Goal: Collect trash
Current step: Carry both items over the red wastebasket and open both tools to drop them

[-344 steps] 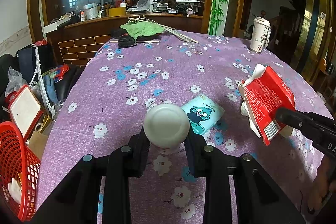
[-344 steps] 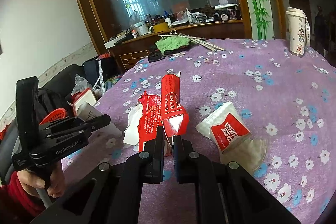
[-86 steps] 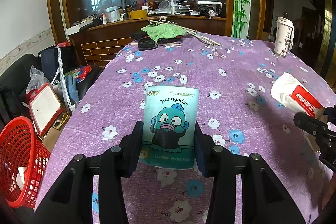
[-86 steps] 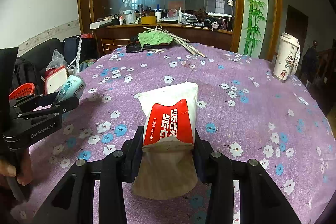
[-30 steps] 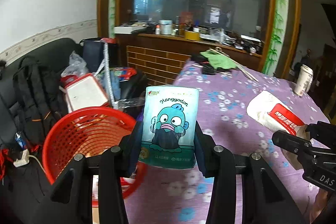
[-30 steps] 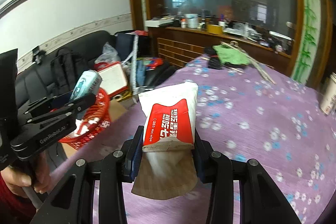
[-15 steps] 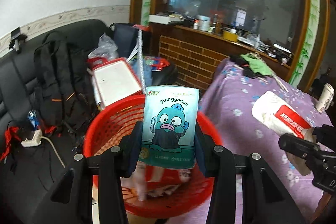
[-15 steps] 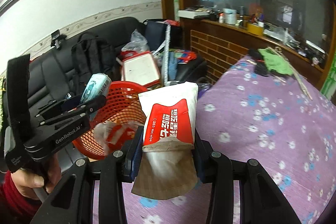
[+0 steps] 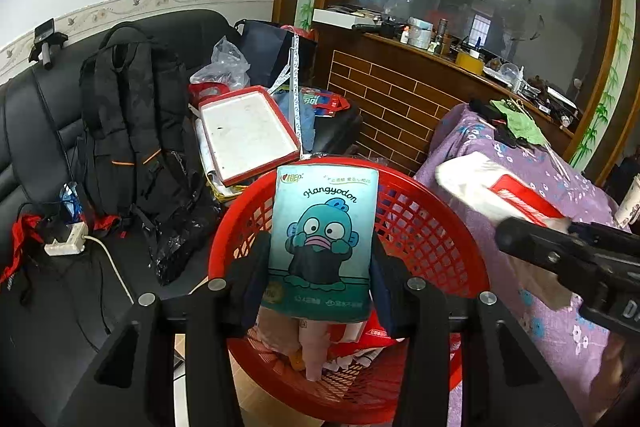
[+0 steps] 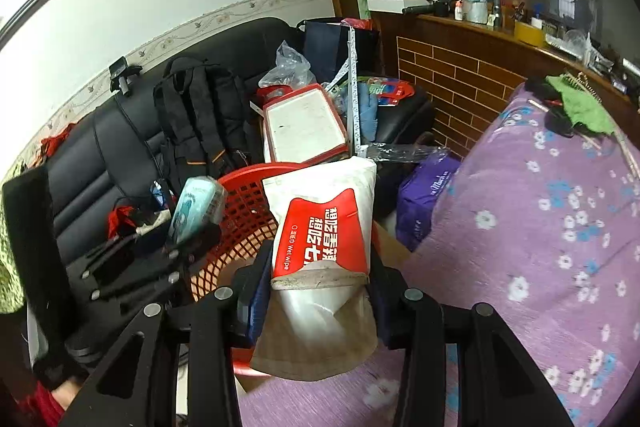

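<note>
My left gripper (image 9: 318,281) is shut on a teal tissue pack (image 9: 322,239) with a cartoon fish, held upright above the red mesh basket (image 9: 424,227). The basket holds wrappers and crumpled trash (image 9: 316,351). My right gripper (image 10: 318,291) is shut on a white and red wet-wipe packet (image 10: 324,227), held near the basket's rim (image 10: 248,175) beside the table. The left gripper and its teal pack (image 10: 196,207) show at the left of the right wrist view. The right gripper's finger (image 9: 560,251) and its packet (image 9: 496,191) show at the right of the left wrist view.
The purple flowered tablecloth (image 10: 560,227) covers the table to the right of the basket. A black sofa (image 9: 36,131) carries a black backpack (image 9: 128,131), a red-rimmed white tray (image 9: 248,131) and bags. A brick-fronted counter (image 9: 400,99) stands behind. A power strip (image 9: 66,243) lies on the sofa.
Both grippers have swung left from the table to the red basket, each keeping its packet. The left one now hangs over the basket's inside.
</note>
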Demonstrator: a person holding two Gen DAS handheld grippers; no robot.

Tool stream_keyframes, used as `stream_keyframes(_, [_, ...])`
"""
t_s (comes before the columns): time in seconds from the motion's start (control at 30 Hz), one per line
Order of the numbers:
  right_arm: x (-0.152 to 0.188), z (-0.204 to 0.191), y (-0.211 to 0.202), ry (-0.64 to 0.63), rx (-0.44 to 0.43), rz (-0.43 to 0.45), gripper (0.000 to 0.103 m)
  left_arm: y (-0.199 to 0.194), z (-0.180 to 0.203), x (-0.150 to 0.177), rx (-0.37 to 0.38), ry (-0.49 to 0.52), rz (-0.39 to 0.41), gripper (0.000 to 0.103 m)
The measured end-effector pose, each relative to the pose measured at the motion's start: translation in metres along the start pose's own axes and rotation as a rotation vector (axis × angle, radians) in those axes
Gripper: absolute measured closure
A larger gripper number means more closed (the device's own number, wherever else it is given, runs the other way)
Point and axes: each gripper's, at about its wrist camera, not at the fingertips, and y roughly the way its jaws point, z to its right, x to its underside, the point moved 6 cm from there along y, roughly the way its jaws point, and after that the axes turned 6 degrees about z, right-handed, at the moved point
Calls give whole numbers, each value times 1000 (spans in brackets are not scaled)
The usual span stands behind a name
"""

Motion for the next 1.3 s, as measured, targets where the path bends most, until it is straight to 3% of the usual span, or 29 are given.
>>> stream_keyframes(0.37, [-7, 7, 25, 103, -59, -21, 53, 0, 3, -8, 9, 10, 11, 56])
stream_keyframes(0.4, [-7, 8, 24, 105, -56, -14, 50, -1, 3, -9, 9, 6, 10, 52])
stream_keyframes(0.43, [-7, 8, 21, 109, -59, -5, 50, -1, 4, -9, 5, 3, 11, 40])
stream_keyframes(0.5, [-10, 11, 12, 121, -64, 22, 50, -3, 5, -10, -4, 0, 22, 32])
stream_keyframes(0.6, [-12, 16, -3, 118, -56, 51, 48, -7, 8, -11, -14, 5, 31, 32])
stream_keyframes(0.7, [-10, 22, -17, 96, -17, 72, 36, -11, 9, -8, -15, -6, 35, 26])
stream_keyframes(0.9, [7, 34, -43, 55, 81, 85, 28, -27, 23, -4, -59, 11, 83, 11])
stream_keyframes(1.3, [32, 47, -73, -39, 242, 118, 11, -45, 23, -2, -159, 23, 125, 8])
